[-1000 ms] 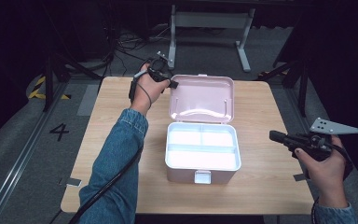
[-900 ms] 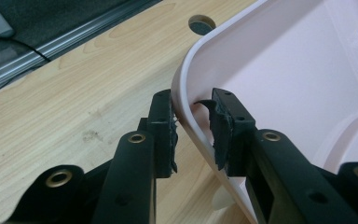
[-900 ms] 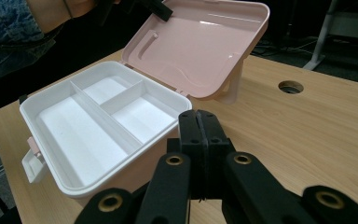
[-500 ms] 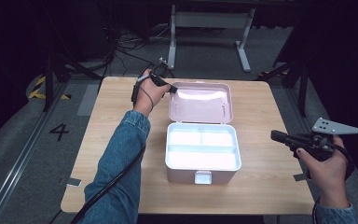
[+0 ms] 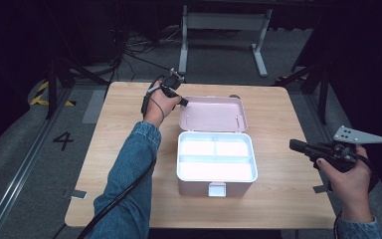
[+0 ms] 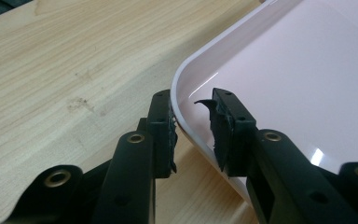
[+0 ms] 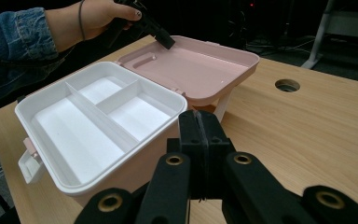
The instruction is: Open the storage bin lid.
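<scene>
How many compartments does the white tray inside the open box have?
3. In the white tray: one long compartment on the side near the latch, and two smaller ones toward the pink lid, one left, one right. None looks hidden.

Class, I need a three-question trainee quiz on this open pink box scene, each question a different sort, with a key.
1. True or false: the right tool is shut with nothing in it.
2. Which part do the left tool's jaws straddle: A the pink lid's rim, B the white tray, C the latch?
3. How many compartments does the white tray have?

Key: 1 true; 2 A; 3 three.
</scene>
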{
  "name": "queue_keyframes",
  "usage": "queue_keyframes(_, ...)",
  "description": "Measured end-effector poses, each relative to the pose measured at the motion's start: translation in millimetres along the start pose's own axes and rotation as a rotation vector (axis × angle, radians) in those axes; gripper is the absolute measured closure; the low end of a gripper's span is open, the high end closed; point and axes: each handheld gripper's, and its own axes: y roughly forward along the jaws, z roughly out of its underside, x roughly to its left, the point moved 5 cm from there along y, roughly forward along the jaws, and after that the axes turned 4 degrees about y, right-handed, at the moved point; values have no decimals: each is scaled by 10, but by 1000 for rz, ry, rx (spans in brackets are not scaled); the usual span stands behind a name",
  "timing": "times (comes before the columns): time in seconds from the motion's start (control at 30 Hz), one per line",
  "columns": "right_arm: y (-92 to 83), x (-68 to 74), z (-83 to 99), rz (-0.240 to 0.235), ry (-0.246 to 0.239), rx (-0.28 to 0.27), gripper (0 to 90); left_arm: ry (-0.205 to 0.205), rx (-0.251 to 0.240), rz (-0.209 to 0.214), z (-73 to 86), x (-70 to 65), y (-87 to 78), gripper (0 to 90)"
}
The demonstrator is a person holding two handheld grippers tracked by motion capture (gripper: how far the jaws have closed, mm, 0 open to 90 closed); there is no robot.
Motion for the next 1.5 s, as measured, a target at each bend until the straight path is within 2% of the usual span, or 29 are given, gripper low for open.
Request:
queue_keyframes(0.27,13,2,8,-2,-1,6,900,-9,-3,20,30,12,9,699)
queue_keyframes(0.3,13,3,8,-3,0,6,900,3,-5,18,36,28,0,695)
queue_keyframes(0.53,38,5,14,-2,3,10,900,-9,-45,3,69,85,-98,522)
queue_keyframes(0.7,65,11,15,-3,2,15,900,3,-90,-30,101,105,-331,450)
queue_keyframes(0.73,65,11,15,-3,2,15,900,3,-90,-30,101,105,-331,449)
queue_keyframes(0.77,83,17,14,-9,0,18,900,27,-115,-39,123,65,-460,444)
queue_keyframes(0.8,83,17,14,-9,0,18,900,27,-115,-39,123,65,-460,439)
queue_keyframes(0.9,120,32,-1,-15,-7,23,900,95,-155,-37,192,-62,-721,440)
queue_keyframes(1.0,158,33,-16,-23,-10,27,900,152,-200,-14,304,-241,-1000,438)
queue_keyframes(1.13,218,22,-40,-33,-11,37,900,205,-243,11,505,-483,-1305,430)
queue_keyframes(1.33,306,-6,-81,-50,-21,44,898,236,-295,44,826,-748,-1607,415)
queue_keyframes(1.5,366,-53,-86,-61,-27,59,896,237,-309,45,1089,-876,-1744,409)
